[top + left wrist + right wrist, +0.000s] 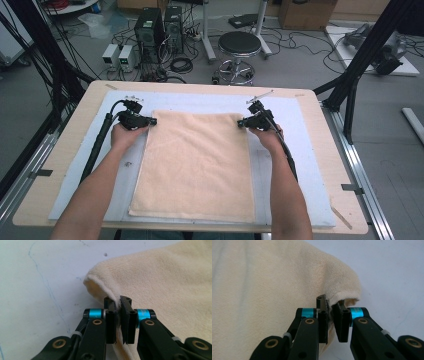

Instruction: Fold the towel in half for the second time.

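1. The left gripper (151, 121) is clamped on the towel (197, 165) at its far left corner; in the left gripper view the jaws pinch a raised edge of the cloth (160, 287) between their pads.
2. The right gripper (241, 123) is clamped on the towel's far right corner; in the right gripper view the cloth (267, 290) puckers up into a small hump just beyond the jaws.
3. How many layers each gripper holds is hard to make out, since the fold hides the underside.
4. The left hand (124, 136) sits just left of the towel's far edge, and the right hand (267, 137) just right of it.
5. The towel lies flat on the pale mat (295, 150), its near edge close to the mat's near edge.
6. The mat covers most of the wooden table (325, 130) beneath the towel.
7. Beyond the towel's far side, on the floor, stand a round stool (239, 45) and computer boxes (160, 30).
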{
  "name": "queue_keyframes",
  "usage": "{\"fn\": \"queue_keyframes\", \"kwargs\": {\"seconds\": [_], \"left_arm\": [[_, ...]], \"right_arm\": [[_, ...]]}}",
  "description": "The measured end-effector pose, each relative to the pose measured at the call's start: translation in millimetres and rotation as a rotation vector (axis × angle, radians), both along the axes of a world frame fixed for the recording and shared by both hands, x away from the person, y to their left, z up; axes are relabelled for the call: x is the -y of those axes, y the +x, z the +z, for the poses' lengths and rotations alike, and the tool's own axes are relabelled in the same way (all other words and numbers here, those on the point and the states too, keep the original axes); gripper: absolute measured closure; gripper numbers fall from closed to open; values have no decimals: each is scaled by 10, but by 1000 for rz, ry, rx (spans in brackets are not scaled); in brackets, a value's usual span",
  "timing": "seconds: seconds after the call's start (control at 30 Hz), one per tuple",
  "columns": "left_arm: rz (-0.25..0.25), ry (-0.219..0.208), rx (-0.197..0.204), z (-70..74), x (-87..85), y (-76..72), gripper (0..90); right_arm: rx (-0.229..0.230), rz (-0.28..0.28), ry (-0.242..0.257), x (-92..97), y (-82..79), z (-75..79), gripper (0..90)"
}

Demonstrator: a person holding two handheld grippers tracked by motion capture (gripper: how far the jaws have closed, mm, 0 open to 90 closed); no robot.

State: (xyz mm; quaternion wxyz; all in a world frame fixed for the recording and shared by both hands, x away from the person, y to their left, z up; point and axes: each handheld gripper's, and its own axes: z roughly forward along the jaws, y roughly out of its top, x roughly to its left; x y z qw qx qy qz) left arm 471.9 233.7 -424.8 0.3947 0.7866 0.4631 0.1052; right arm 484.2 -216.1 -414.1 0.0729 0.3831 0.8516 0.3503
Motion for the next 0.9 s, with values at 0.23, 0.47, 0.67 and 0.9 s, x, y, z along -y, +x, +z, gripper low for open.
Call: {"fn": "queue_keyframes", "kwargs": {"seconds": [0.23,0.47,0.67,0.9], "left_arm": [[-29,-10,61,177,-44,-92,836],[-70,-38,147,370,-110,-312,835],[-106,-55,197,440,-183,-611,834],[-167,-48,229,409,-178,-1018,833]], "right_arm": [[47,42,25,9,-93,164,834],[108,91,79,77,-290,407,834],[158,150,108,134,-591,519,834],[172,199,97,182,-988,467,833]]}}
